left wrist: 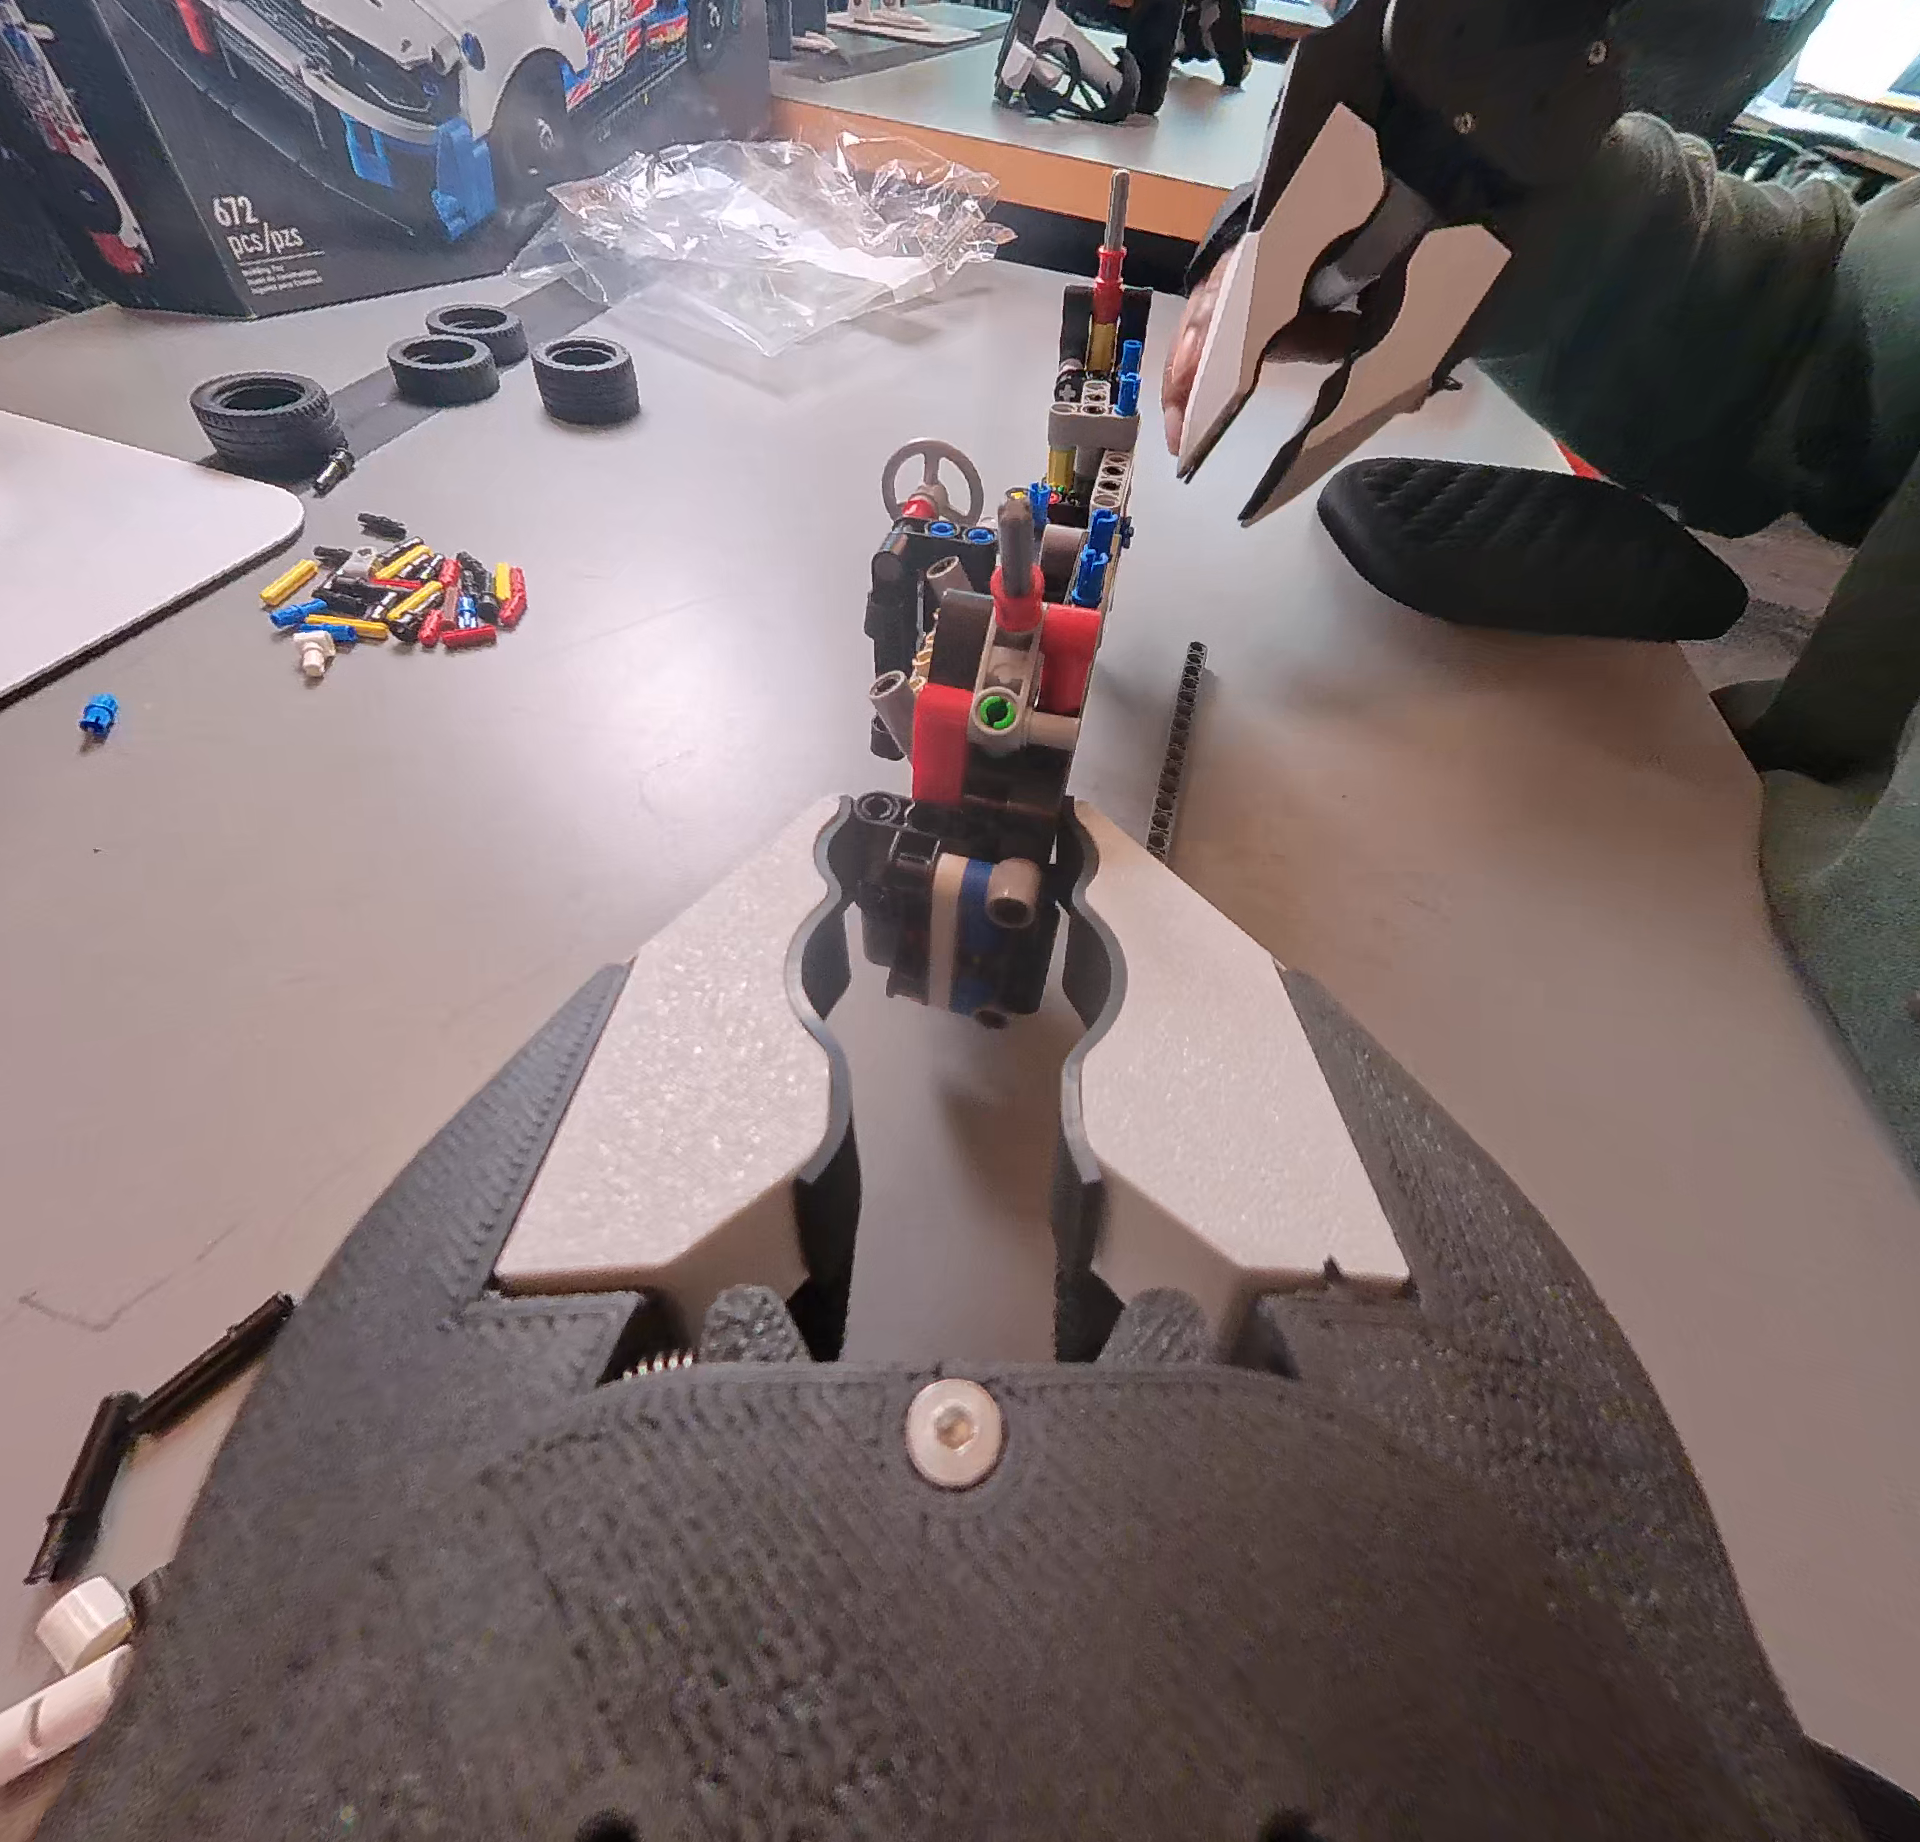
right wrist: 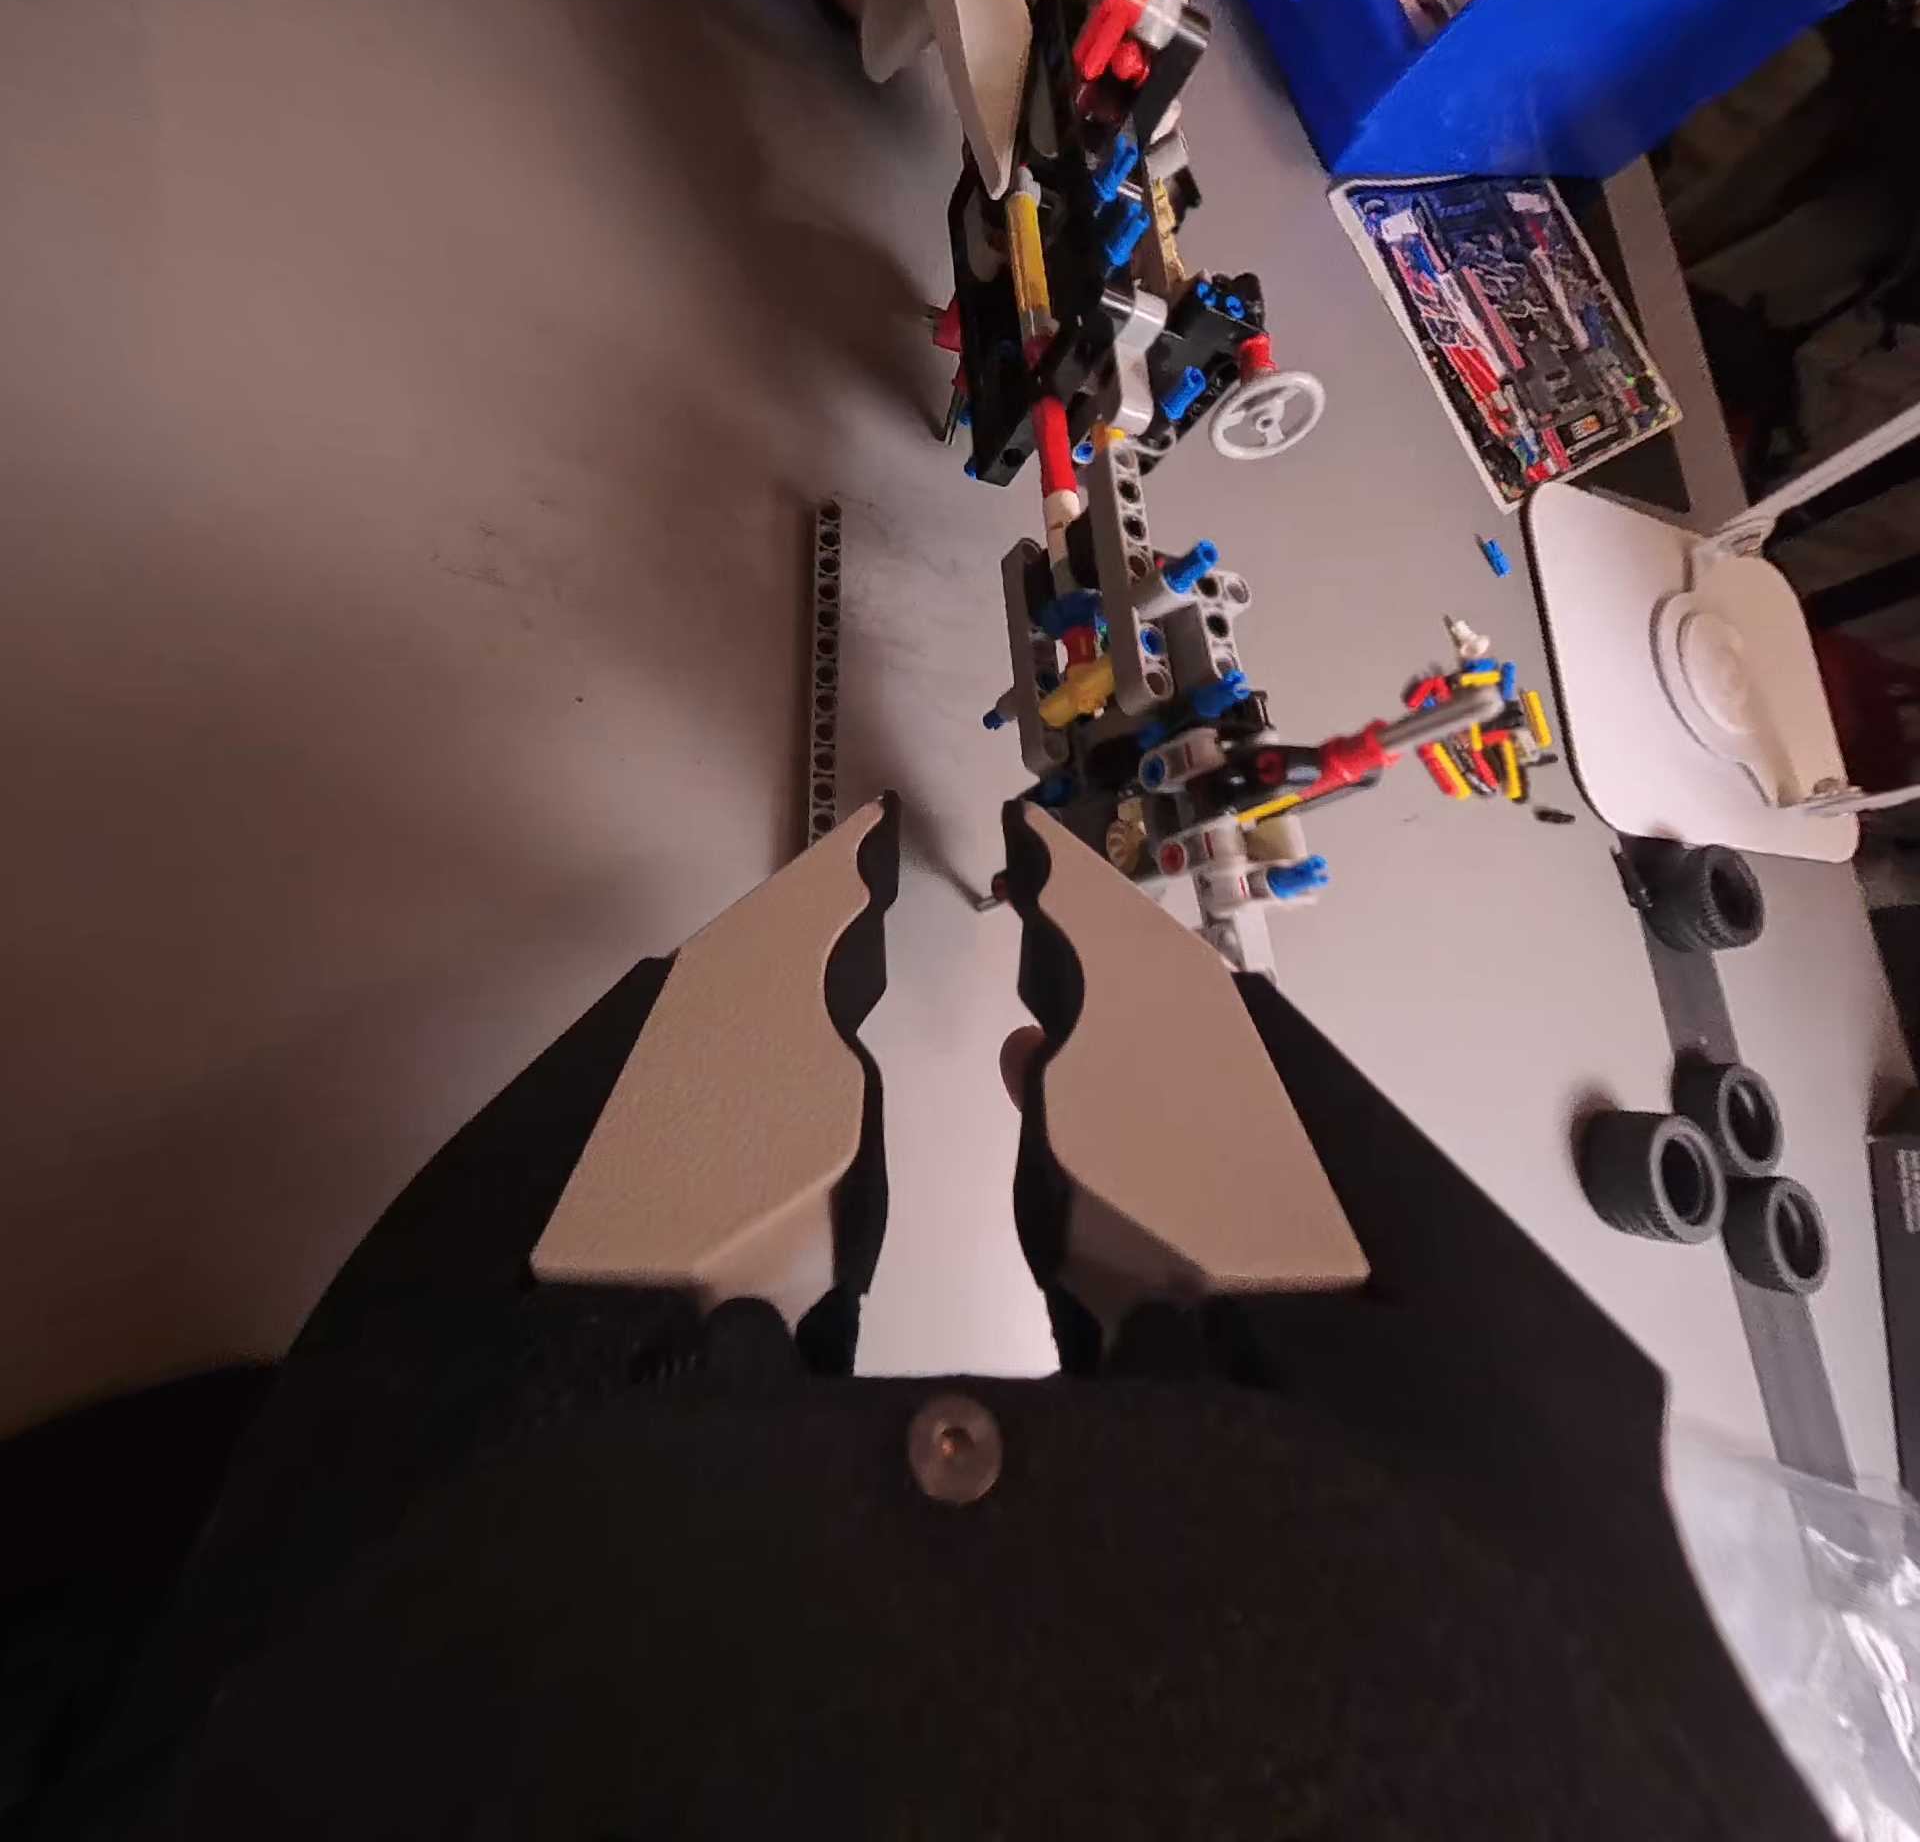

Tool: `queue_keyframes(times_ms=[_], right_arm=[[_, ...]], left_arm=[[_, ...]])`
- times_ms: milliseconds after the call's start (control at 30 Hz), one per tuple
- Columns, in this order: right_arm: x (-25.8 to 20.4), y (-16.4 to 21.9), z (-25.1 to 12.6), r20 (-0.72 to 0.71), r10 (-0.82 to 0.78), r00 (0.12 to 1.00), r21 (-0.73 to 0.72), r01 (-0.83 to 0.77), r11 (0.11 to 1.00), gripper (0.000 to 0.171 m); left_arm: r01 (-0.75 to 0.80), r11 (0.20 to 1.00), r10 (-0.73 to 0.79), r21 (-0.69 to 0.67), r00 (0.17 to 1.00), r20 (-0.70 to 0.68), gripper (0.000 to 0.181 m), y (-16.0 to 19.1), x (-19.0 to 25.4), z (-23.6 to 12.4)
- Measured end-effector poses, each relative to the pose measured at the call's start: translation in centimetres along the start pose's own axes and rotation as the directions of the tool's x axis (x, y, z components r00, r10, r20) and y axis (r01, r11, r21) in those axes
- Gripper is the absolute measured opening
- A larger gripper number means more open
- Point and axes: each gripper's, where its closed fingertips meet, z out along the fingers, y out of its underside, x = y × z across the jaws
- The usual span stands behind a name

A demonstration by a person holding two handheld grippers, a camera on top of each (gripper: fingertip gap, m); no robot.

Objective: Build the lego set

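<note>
The left gripper (left wrist: 956, 836) reaches forward low over the grey table (left wrist: 520, 961), its two pale fingers (left wrist: 717, 1044) clamped on the near end of the lego chassis (left wrist: 997, 649); a black, white and blue block of that end sits squeezed between the jaws, and the rest of the long build runs straight away from the gripper, lifted along its length with a grey steering wheel (left wrist: 932, 478) on its left side and a red-tipped axle (left wrist: 1114, 254) standing at its far end.

The right gripper (left wrist: 1221, 488) comes in from above, to the right of the chassis's far end, tilted steeply down with its tips pointing at the table; in its own view the right gripper's jaws stand a narrow gap apart with nothing between them, just beside the chassis's far end (right wrist: 1143, 753); part of a hand shows behind it.

A long grey beam (left wrist: 1177, 748) lies flat on the table just right of the chassis, apart from it; a pile of small pins (left wrist: 400, 592) lies well left of the chassis; four black tyres (left wrist: 447, 369) sit beyond the pins; a clear plastic bag (left wrist: 748, 234) lies behind the chassis's left side, and the lego box (left wrist: 364, 99) stands beyond the tyres; a lone blue pin (left wrist: 99, 717) lies far left of the chassis.
</note>
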Motion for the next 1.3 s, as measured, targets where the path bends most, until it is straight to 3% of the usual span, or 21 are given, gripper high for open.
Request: queue_keyframes(times_ms=[133, 267, 400, 567, 700, 967, 1300], right_arm=[[0.5, -1.3, 1.3, -0.102, -0.097, 0.990, 0.011, 0.099, 0.995, 0.016], [2.1, -3.6, 0.3, -0.224, -0.145, 0.964, 0.074, 0.165, 0.984, 0.017], [3.5, -4.8, -1.0, -0.350, -0.169, 0.922, 0.131, 0.226, 0.965, 0.028], [2.9, -4.4, 0.7, -0.367, -0.260, 0.893, 0.029, 0.291, 0.956, 0.043], [3.2, -3.8, 1.4, -0.404, -0.346, 0.847, -0.065, 0.350, 0.934, 0.044], [3.1, -3.6, 1.4, -0.438, -0.463, 0.771, -0.207, 0.414, 0.886, 0.038], [3.3, -3.7, 1.1, -0.454, -0.482, 0.749, -0.235, 0.422, 0.876, 0.023]], left_arm=[[0.003, 1.000, -0.003, -0.001, 1.000, 0.004, 0.036, 0.0, 0.0, 0.0], [0.002, 1.000, -0.002, 0.000, 1.000, 0.006, 0.036, 0.0, 0.0, 0.0], [0.001, 1.000, -0.001, 0.004, 1.000, 0.006, 0.036, 0.0, 0.1, 0.0], [0.014, 1.000, -0.014, 0.009, 1.000, 0.002, 0.036, 0.0, 0.1, 0.0], [0.011, 1.000, -0.011, 0.011, 1.000, 0.002, 0.036, 0.0, 0.1, -0.1], [-0.006, 1.000, 0.006, 0.012, 1.000, 0.002, 0.037, 0.1, 0.4, -0.1], [-0.012, 1.000, 0.012, 0.018, 1.000, 0.009, 0.037, 0.1, 0.5, -0.1]])
